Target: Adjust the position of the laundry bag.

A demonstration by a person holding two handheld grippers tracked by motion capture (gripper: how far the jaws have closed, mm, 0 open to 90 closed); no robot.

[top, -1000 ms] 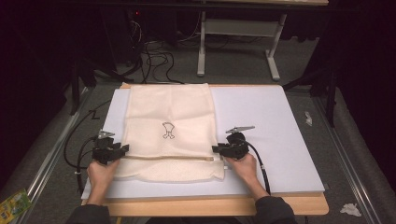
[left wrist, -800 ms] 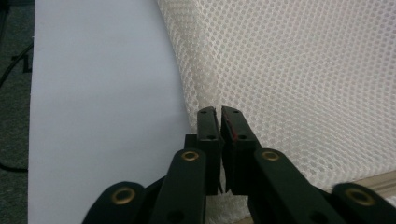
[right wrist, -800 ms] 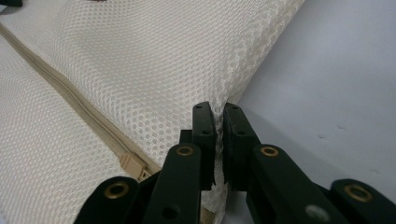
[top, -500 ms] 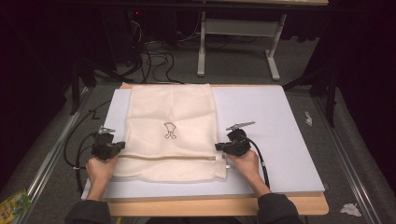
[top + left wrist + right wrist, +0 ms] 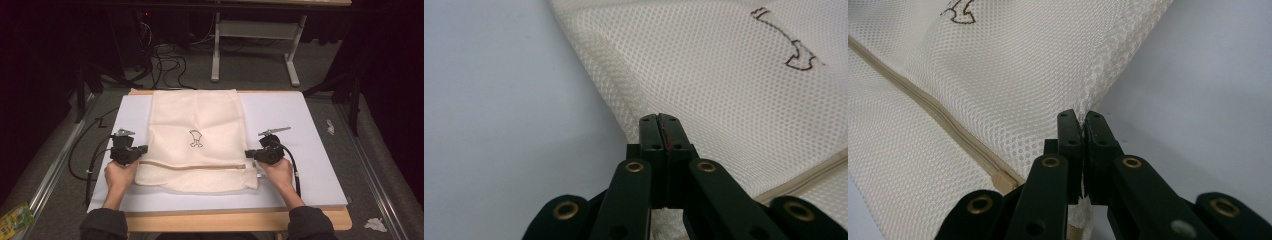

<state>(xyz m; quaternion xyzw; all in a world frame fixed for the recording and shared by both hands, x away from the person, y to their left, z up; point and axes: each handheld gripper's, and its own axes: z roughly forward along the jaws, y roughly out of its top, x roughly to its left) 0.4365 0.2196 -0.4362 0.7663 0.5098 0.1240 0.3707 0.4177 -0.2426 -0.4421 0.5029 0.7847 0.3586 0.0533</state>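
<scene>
A cream mesh bag (image 5: 195,115) with a small dark logo (image 5: 195,138) lies flat on the white board (image 5: 300,125). A beige zipper band (image 5: 192,165) crosses it near the person's side. My left gripper (image 5: 145,149) is shut on the bag's left edge just above the zipper; in the left gripper view the jaws (image 5: 659,120) meet on the mesh (image 5: 734,65). My right gripper (image 5: 247,154) is shut on the right edge at the zipper's end. In the right gripper view the mesh (image 5: 998,75) is pinched between its closed jaws (image 5: 1082,117), with the zipper (image 5: 923,107) to the left.
The board rests on a wooden table (image 5: 225,220). Black cables (image 5: 90,150) trail off the left side to the floor. A white table frame (image 5: 255,30) stands behind. Crumpled paper (image 5: 330,126) lies to the right, and a green packet (image 5: 15,217) at bottom left.
Both grippers have shifted slightly away from the person and risen a little, taking the bag's side edges with them. The bag otherwise lies as before.
</scene>
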